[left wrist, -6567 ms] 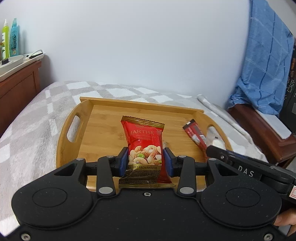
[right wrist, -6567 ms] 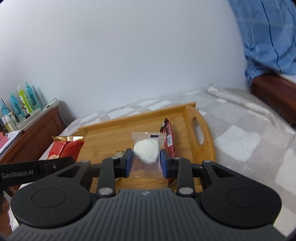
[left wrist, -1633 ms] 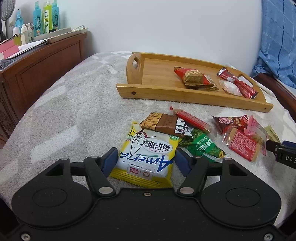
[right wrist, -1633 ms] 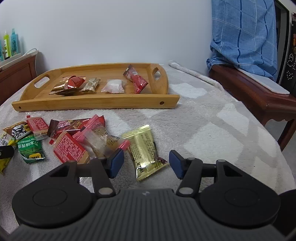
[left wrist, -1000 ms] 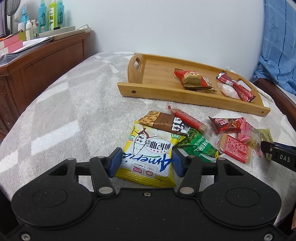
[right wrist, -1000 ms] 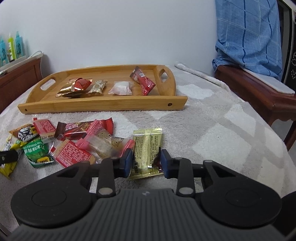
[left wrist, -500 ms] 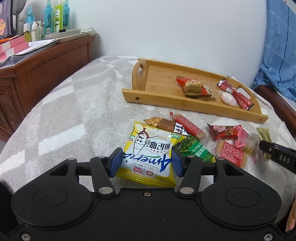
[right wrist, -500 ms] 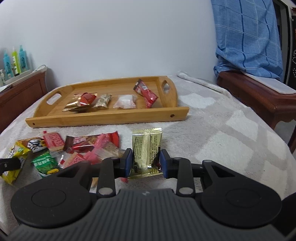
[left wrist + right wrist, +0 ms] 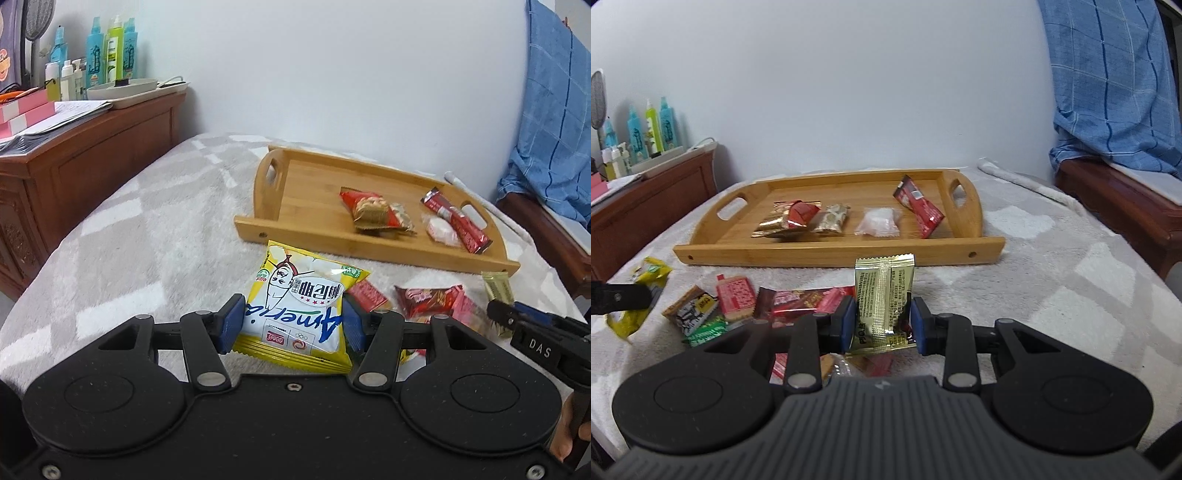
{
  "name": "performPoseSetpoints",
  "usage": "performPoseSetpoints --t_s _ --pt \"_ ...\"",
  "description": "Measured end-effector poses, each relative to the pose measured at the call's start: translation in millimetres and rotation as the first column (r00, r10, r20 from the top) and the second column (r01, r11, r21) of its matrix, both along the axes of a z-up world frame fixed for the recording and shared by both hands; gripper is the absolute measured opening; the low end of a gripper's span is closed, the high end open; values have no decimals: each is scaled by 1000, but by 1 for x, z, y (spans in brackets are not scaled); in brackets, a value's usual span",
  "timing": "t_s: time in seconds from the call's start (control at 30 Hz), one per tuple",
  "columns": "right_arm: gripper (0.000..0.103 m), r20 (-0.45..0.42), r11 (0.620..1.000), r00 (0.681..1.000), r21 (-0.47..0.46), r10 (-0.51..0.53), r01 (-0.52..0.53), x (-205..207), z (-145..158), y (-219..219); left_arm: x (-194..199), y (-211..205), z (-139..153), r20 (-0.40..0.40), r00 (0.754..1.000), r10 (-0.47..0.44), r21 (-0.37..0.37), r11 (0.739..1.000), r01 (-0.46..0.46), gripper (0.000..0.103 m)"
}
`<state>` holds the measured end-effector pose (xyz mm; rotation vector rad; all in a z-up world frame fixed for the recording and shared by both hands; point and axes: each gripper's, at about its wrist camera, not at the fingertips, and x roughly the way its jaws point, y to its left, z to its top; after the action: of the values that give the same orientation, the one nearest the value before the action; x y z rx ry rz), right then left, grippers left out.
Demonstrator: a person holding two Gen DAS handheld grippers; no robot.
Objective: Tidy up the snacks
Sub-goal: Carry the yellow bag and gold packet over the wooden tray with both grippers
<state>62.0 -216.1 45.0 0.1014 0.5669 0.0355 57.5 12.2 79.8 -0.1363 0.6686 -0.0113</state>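
L wrist cam sits just behind the left hand-held gripper [image 9: 291, 325], low over the bed [image 9: 147, 240], looking fwd and to the right across it at the wooden tray [image 9: 303, 192]. R wrist cam rides behind the right hand-held gripper [image 9: 882, 325], same low height, facing the tray [image 9: 831, 251] square-on, wall behind. Both share tray, loose snack pile [image 9: 738, 299] and dresser [image 9: 74, 158]; each catches the other gripper at frame edge.

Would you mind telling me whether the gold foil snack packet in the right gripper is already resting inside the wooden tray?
No, the gold foil snack packet is clamped in the right gripper, raised in front of the wooden tray.
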Motion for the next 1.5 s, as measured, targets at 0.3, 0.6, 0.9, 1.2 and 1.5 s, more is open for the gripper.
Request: performPoseSetpoints --t_s 0.3,0.6,0.9,1.2,1.5 --pt "36 32 1000 999 29 -7 7 24 19 -11 33 -11 18 17 1000 -20 9 1000 20 53" --pt "36 50 997 997 -26 -65 67 80 28 -43 86 -19 32 30 1000 -7 13 1000 6 53" --pt "36 48 988 998 -144 -42 49 131 26 -48 138 -25 28 14 1000 15 27 1000 -15 53" --pt "36 2 986 999 -158 -43 43 162 14 -50 177 -26 9 -14 998 58 59 997 -57 53" --pt "36 -24 988 999 -150 -44 40 169 8 -48 192 -33 -9 -34 997 62 91 994 -59 53"
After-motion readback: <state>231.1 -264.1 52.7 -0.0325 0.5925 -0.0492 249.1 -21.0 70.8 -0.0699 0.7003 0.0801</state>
